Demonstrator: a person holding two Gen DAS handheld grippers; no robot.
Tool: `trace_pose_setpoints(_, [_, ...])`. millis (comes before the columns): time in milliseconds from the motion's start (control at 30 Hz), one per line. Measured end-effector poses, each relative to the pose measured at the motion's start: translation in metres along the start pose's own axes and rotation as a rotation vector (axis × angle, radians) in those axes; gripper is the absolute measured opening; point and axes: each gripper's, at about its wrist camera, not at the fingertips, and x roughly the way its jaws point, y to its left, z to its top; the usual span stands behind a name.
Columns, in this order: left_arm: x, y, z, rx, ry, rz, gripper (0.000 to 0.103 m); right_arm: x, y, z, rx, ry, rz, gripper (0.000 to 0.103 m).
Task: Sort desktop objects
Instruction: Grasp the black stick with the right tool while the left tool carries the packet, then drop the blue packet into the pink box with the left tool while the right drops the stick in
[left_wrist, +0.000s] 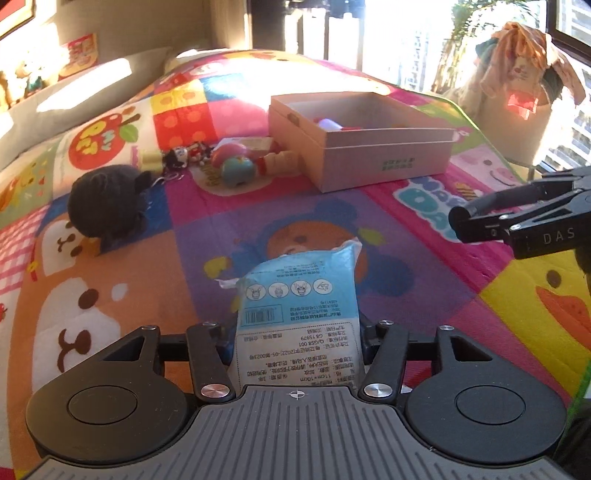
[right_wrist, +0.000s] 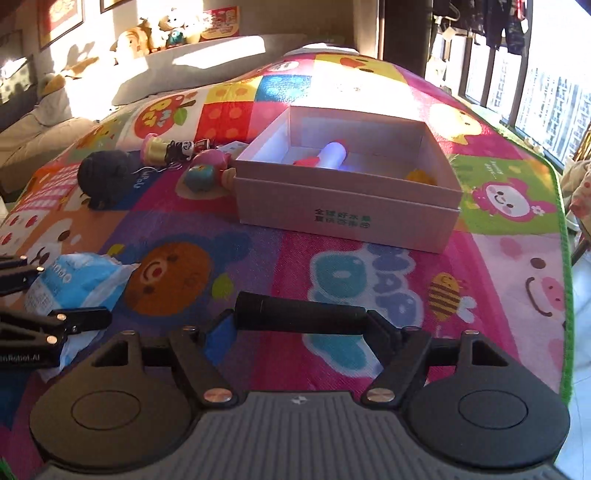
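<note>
A blue and white wipes packet (left_wrist: 299, 295) stands up between the fingers of my left gripper (left_wrist: 295, 328), which is shut on its sides just above the colourful play mat (left_wrist: 369, 288). My right gripper (right_wrist: 301, 314) is shut on a black cylinder (right_wrist: 299, 312) held crosswise, end to end, between its fingers. In the left wrist view that right gripper (left_wrist: 480, 221) hangs at the right edge. In the right wrist view the left gripper (right_wrist: 55, 325) and the packet (right_wrist: 81, 280) are at the left. An open pink cardboard box (right_wrist: 343, 218) lies ahead, with a white tube (right_wrist: 332, 153) and small toys inside.
A black plush ball (left_wrist: 105, 201) and a cluster of small toys (left_wrist: 236, 162) lie left of the box (left_wrist: 384, 162). A grey cushion (right_wrist: 207, 62) borders the mat at the back. The mat's green edge (right_wrist: 563, 295) drops off on the right. A cloth-filled basket (left_wrist: 517, 110) stands beyond it.
</note>
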Motion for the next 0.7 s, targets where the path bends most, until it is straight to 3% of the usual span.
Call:
trace_pose_setpoints(133, [-0.023, -0.024, 0.016, 0.047, -0.044, -0.063, 0.059, -0.045, -0.014, -0.007, -0.068, -0.089, -0.010, 0.075])
trace_pose_setpoints(267, [-0.036, -0.037, 0.065, 0.072, -0.148, -0.105, 0.059, -0.088, -0.034, 0.005, -0.076, -0.224, -0.051, 0.075])
trace_pose_setpoints(400, [-0.023, -0.045, 0.125, 0.081, -0.275, -0.107, 0.059, -0.118, -0.060, 0.039, -0.054, -0.376, -0.134, 0.075])
trace_pose_setpoints(533, [0.013, -0.050, 0.181, 0.040, -0.348, -0.140, 0.060, -0.119, -0.083, 0.083, -0.022, -0.462, -0.191, 0.075])
trace_pose_setpoints(600, [0.041, -0.050, 0.205, 0.037, -0.346, -0.120, 0.065, -0.108, -0.095, 0.112, 0.010, -0.458, -0.161, 0.075])
trace_pose_setpoints(667, [0.061, -0.042, 0.214, 0.008, -0.301, -0.121, 0.082, -0.090, -0.103, 0.140, 0.039, -0.448, -0.145, 0.075])
trace_pose_setpoints(700, [0.064, -0.035, 0.211, -0.017, -0.290, -0.114, 0.086, -0.080, -0.106, 0.152, 0.057, -0.442, -0.141, 0.075])
